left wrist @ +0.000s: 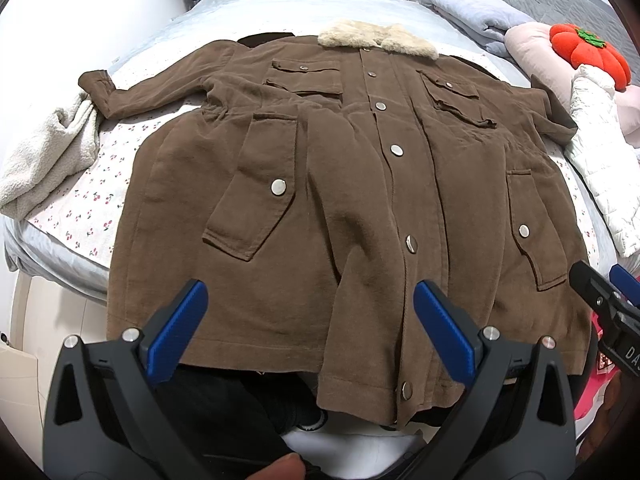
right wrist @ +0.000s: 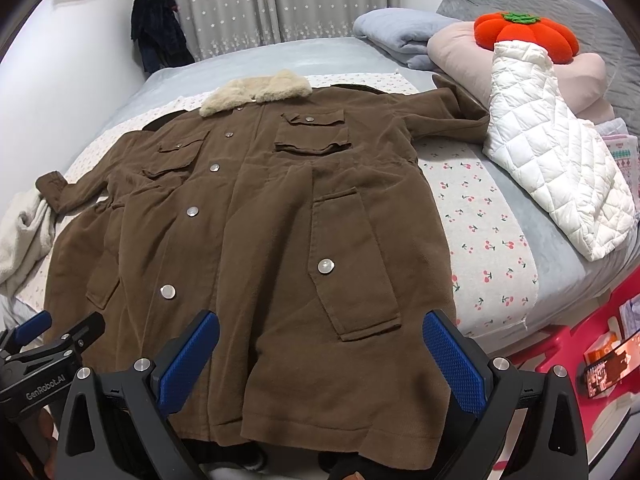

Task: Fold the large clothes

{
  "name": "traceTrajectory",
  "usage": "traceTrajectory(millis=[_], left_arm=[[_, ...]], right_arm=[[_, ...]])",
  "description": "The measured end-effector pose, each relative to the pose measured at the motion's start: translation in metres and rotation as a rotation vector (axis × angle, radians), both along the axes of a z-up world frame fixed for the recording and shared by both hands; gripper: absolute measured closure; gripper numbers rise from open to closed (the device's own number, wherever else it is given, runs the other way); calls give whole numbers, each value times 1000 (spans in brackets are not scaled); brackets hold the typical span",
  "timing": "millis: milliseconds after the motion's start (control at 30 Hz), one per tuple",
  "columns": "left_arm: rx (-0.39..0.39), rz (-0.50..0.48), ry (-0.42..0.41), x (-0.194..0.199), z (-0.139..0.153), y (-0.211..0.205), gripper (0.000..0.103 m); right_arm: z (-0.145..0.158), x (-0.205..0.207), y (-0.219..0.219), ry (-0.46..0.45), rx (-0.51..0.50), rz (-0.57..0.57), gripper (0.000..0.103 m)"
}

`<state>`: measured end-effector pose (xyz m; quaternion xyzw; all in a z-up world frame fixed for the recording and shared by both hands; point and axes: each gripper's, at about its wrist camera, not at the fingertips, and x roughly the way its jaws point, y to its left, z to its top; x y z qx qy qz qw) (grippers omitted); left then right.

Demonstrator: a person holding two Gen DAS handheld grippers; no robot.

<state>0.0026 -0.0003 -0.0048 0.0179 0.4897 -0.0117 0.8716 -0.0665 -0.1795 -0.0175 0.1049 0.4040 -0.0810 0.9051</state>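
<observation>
A large brown coat with a cream fur collar lies flat, front up and buttoned, on the bed; its hem hangs over the near edge. It also shows in the right wrist view. Both sleeves spread outward. My left gripper is open and empty, just above the hem left of the button line. My right gripper is open and empty, above the hem at the coat's right pocket. The right gripper shows at the right edge of the left wrist view.
A cherry-print sheet covers the bed. A white quilted jacket, a red pumpkin cushion and folded blankets lie at the right. A cream towel lies at the left. A red stand is beside the bed.
</observation>
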Motion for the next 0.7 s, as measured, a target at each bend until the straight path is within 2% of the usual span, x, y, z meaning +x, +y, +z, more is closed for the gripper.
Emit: traceTrajectory(millis=[700], left_arm=[[10,9,0,1,1,2,1]], right_arm=[[1,2,2,0,0,0,0]])
